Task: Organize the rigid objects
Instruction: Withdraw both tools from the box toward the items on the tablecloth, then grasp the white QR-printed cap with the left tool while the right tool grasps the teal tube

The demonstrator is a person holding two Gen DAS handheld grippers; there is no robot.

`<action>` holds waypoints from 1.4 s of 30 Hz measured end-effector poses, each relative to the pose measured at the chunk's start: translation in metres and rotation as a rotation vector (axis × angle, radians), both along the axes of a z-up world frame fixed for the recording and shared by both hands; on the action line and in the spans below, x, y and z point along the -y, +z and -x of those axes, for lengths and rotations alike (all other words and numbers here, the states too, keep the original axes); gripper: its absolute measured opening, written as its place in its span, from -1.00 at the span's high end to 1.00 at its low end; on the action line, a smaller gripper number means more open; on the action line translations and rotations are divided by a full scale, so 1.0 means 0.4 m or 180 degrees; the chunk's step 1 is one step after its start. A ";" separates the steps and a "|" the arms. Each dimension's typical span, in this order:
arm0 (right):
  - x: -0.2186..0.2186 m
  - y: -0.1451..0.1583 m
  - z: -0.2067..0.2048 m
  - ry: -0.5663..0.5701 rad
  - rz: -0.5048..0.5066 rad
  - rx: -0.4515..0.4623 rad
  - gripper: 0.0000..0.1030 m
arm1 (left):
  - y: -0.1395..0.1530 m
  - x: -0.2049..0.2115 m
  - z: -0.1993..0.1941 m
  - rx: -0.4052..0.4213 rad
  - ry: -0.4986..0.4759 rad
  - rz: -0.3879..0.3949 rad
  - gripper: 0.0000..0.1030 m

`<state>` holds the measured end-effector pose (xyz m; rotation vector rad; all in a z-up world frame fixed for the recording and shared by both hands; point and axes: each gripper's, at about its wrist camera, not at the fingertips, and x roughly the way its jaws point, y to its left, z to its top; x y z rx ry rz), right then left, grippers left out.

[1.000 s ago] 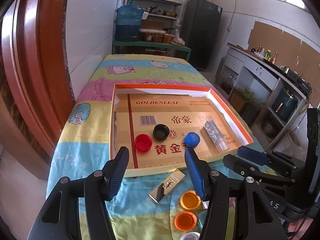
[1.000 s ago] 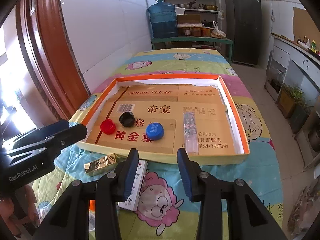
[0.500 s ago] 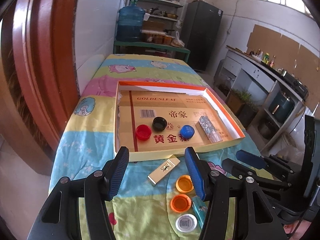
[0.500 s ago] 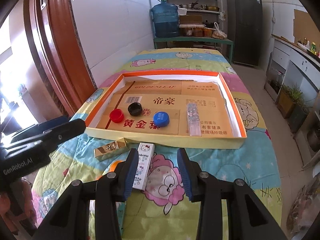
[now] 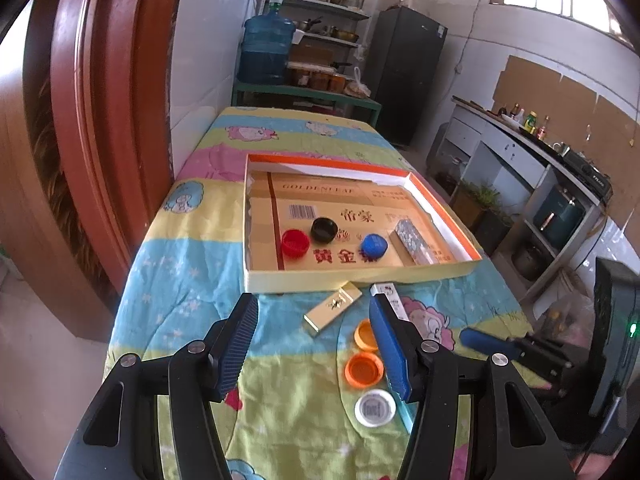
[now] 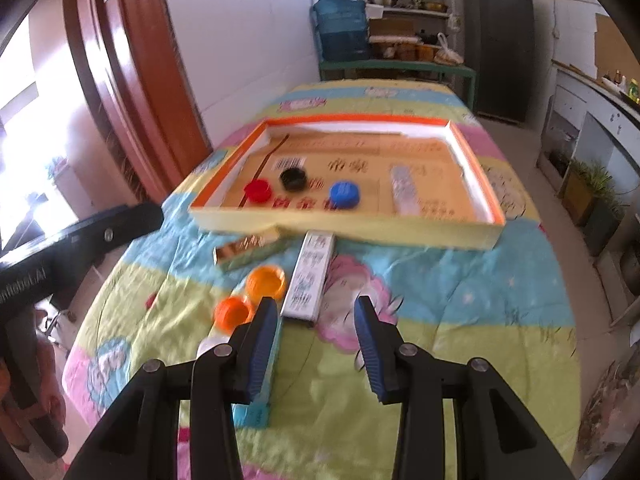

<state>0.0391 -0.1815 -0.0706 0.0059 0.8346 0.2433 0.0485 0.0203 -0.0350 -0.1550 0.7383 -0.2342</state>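
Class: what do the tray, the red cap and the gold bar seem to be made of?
Tray: likely cardboard, matte, printed liner inside.
Red cap: probably plastic, smooth moulded rim.
Gold bar: shiny metallic finish, mirror-like glare; foil-wrapped or plated, cannot tell.

I am looking into a home kitchen, a plain lived-in one. At the far end a shelf rack [image 5: 320,12] holds pots, pans and jars, with a big blue water jug [image 5: 269,50] on a green bench [image 5: 308,94] just beside it. A dark fridge [image 5: 408,80] stands next to the shelves. Along the right wall runs a counter [image 5: 532,148] with bottles [image 5: 524,118] and a stove [image 5: 592,178] on it. The table [image 5: 192,264] in front of me wears a child's cartoon-print cloth, and a red-brown wooden door frame [image 5: 100,120] fills my left.
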 end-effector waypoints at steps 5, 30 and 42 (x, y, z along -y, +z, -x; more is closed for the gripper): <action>-0.026 -0.036 0.033 0.0088 0.0016 -0.0124 0.22 | -0.024 -0.002 0.016 -0.0047 -0.0010 0.0024 -0.16; -0.085 -0.083 0.069 0.0148 0.0229 -0.0218 0.22 | -0.093 -0.012 0.073 -0.0134 -0.0099 0.0059 -0.16; -0.124 -0.093 0.048 0.0235 0.0502 -0.0103 0.23 | -0.119 -0.004 0.069 -0.0201 -0.0164 0.0083 -0.16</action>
